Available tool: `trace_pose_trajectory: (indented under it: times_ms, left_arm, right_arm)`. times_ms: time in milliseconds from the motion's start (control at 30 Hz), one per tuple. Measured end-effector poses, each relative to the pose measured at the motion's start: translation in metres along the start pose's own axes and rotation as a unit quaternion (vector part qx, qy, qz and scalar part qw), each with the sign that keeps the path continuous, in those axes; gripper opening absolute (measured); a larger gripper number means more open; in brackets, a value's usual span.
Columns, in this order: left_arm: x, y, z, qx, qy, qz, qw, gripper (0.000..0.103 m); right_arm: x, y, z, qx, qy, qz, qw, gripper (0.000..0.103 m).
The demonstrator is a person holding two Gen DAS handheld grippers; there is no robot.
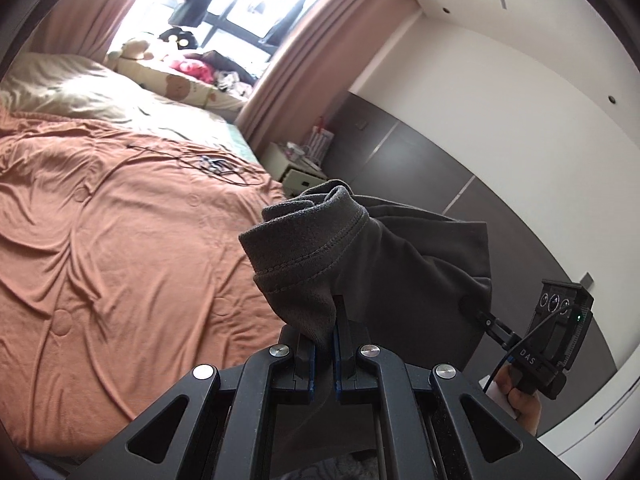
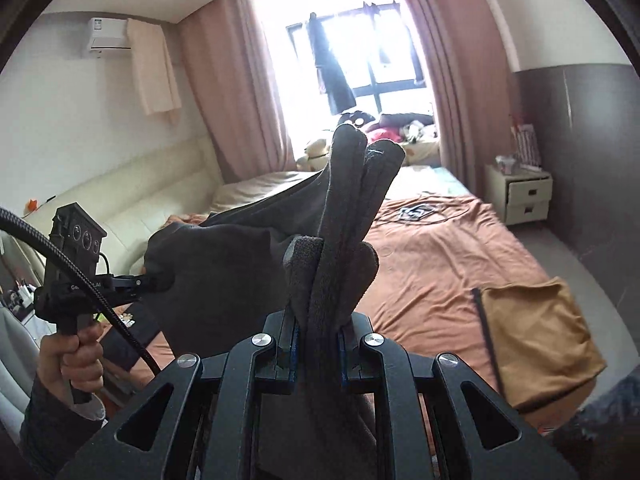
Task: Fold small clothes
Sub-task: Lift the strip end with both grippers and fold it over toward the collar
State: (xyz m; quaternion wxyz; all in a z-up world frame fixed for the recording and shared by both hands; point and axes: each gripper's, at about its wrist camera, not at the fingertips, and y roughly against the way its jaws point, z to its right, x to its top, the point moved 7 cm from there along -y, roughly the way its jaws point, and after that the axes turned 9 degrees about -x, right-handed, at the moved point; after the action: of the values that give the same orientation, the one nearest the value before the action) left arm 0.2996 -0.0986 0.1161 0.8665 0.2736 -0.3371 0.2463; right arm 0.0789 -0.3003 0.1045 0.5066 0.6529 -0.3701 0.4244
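I have the dark grey garment (image 1: 360, 248) lifted clear of the bed (image 1: 120, 240), stretched between both tools so it hangs and I can find its edges before laying it down to fold. The left gripper (image 1: 325, 344) has its jaws clamped on a bunched, stitched hem — a thick rolled cuff or waistband, I judge. The right gripper (image 2: 316, 332) is clamped on several gathered layers that stand up in soft ridges. The cloth looks fleecy and matte, heavy enough to drape without fluttering. Below, the orange quilted bedspread (image 2: 440, 248) is wrinkled but broad — a fair surface for folding. A tan folded piece (image 2: 536, 340) lies near its edge.
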Motion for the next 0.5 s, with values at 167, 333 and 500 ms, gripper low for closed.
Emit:
trace_pose_trajectory:
  times_ms: [167,333,500]
  left_arm:
    - [-0.002,-0.034,0.037,-0.029,-0.012,-0.023,0.9993,0.006]
    - [-0.001,-0.084,0.061,-0.046,-0.027,-0.055,0.997,0.006]
    - [0.005,-0.141,0.084,-0.087,-0.047,-0.073,0.9924,0.006]
  right_arm:
    - [0.005,0.029,0.034,-0.024,-0.005,0.011,1.0,0.011]
    - [0.015,0.051,0.06,-0.047,-0.001,0.025,0.999,0.011]
    - [0.022,0.051,0.083,-0.074,0.006,0.034,0.997,0.011]
